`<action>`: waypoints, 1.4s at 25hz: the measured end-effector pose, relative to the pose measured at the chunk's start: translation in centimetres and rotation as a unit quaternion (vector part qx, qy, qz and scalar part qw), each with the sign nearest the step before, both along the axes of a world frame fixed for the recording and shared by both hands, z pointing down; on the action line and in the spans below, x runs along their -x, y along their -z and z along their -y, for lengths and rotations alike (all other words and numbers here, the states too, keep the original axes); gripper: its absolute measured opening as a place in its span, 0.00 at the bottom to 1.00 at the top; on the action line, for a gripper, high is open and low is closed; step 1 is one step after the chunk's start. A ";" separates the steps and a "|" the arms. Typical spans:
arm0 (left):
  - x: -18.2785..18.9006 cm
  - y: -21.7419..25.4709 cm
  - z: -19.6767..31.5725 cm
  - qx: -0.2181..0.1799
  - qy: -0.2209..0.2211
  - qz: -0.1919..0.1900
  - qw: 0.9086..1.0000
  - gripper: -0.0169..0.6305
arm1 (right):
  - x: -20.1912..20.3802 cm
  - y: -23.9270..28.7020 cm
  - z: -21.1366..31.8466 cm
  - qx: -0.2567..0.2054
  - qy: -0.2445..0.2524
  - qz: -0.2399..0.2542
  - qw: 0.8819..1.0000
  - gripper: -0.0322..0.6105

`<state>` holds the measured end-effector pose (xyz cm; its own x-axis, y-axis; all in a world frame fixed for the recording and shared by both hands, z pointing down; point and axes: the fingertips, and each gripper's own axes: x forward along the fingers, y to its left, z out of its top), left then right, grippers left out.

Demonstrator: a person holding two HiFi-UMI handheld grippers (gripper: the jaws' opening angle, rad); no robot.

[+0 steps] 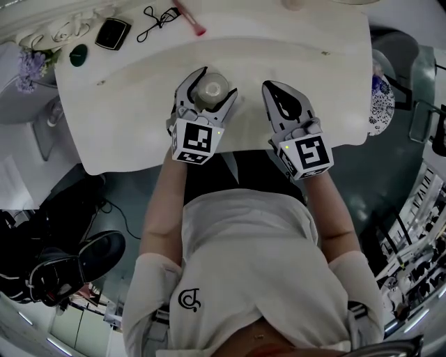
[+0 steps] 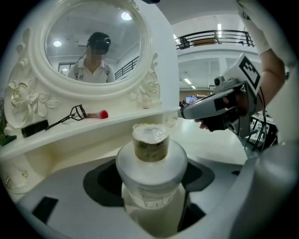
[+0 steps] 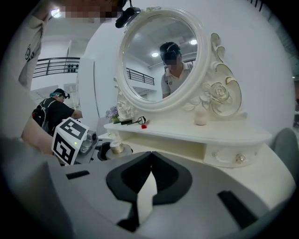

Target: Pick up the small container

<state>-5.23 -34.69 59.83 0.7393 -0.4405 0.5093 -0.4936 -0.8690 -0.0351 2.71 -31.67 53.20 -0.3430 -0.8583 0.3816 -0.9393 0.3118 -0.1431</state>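
Observation:
The small container (image 1: 211, 88), a squat white jar with a narrower clear-topped lid (image 2: 149, 140), stands between the jaws of my left gripper (image 1: 218, 80) over the white dressing table (image 1: 139, 104). In the left gripper view both dark pads (image 2: 100, 179) lie against the jar's sides. My right gripper (image 1: 268, 85) rests on the table a little to the right of the jar, its jaws closed tip to tip with nothing between them (image 3: 150, 154). The right gripper view shows the left gripper (image 3: 79, 142) and the jar (image 3: 116, 147) at its left.
An oval mirror (image 3: 159, 56) stands behind a raised shelf (image 3: 196, 133). On the shelf lie an eyelash curler (image 1: 157, 21), a pink brush (image 1: 191, 19), a black compact (image 1: 113, 33) and a small pale jar (image 3: 201, 117). The table's front edge (image 1: 230, 143) is at my wrists.

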 end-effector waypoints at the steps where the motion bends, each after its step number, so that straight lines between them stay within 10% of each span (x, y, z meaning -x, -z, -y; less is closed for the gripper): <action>1: 0.0 0.0 0.0 0.002 0.001 -0.002 1.000 0.57 | -0.2 0.0 0.0 0.001 -0.002 0.001 1.000 0.06; 11: 0.0 1.7 -0.1 0.010 0.017 -0.023 1.000 0.56 | -0.6 1.6 0.1 -0.007 -0.005 -0.002 1.000 0.06; 35: 2.5 22.7 -0.1 -0.073 0.016 -0.093 0.993 0.56 | -0.1 15.5 1.0 -0.122 -0.006 -0.012 0.992 0.06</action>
